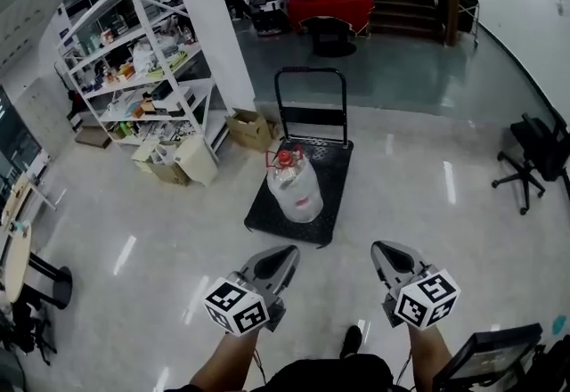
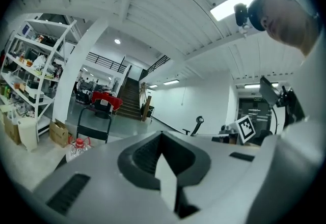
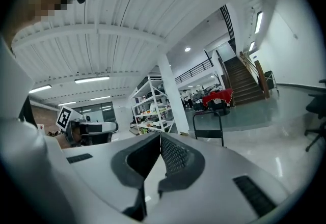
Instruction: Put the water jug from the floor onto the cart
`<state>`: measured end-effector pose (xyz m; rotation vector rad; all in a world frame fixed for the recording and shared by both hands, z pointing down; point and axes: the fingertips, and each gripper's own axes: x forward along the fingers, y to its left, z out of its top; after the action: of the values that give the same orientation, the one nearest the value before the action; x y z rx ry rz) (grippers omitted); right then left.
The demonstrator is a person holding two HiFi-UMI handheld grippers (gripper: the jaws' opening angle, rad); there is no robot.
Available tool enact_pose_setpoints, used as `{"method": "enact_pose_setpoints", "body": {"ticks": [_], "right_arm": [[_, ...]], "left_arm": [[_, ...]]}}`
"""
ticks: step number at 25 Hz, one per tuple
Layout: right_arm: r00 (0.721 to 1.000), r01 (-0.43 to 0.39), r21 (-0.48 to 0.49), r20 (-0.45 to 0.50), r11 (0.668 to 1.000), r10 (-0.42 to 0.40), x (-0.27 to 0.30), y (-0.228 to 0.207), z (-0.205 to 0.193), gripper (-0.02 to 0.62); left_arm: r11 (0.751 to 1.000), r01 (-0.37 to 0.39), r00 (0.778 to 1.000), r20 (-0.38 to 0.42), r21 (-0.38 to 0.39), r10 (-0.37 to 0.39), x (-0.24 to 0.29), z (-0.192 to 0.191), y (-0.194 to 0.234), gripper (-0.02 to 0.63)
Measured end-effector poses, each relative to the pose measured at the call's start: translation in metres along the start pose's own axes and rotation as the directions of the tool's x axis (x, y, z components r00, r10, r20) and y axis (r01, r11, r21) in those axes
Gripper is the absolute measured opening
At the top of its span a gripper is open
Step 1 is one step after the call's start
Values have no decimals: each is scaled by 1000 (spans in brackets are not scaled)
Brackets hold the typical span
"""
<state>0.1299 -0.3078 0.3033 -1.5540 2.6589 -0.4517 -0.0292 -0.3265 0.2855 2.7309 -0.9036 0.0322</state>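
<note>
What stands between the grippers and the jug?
Nothing visible. Only bare floor lies between the left gripper, the right gripper and the jug, which already sits on the cart.

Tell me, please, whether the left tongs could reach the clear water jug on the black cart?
Probably not from here: the left tongs, shut, hang short of the clear plastic water jug; only open floor lies between.

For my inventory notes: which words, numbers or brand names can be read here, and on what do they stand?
No text can be read.
Water jug: reddish patch, too blurred to read.
Marker cubes: square patterns only, no letters.
Cardboard box: any print too small.
</note>
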Motion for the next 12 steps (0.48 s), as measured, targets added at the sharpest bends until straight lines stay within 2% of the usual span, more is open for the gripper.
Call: {"method": "enact_pose_setpoints", "body": {"ticks": [4, 7, 9, 12], "right_arm": [[998, 65, 10, -6, 998, -65, -45, 45, -24, 3], [994, 107, 36, -21, 994, -106, -73, 81, -44, 3], [992, 123, 42, -40, 992, -121, -92, 104, -57, 3], [991, 127, 29, -52, 991, -126, -126, 133, -67, 3]], "left_arm": [[999, 50, 999, -10, 0, -50, -51, -22, -30, 2], [999, 46, 999, -19, -25, -46, -92, -37, -42, 2], [997, 49, 999, -21, -52, -50, -117, -46, -54, 2], [996, 76, 996, -32, -51, -78, -146, -58, -84, 2]]}}
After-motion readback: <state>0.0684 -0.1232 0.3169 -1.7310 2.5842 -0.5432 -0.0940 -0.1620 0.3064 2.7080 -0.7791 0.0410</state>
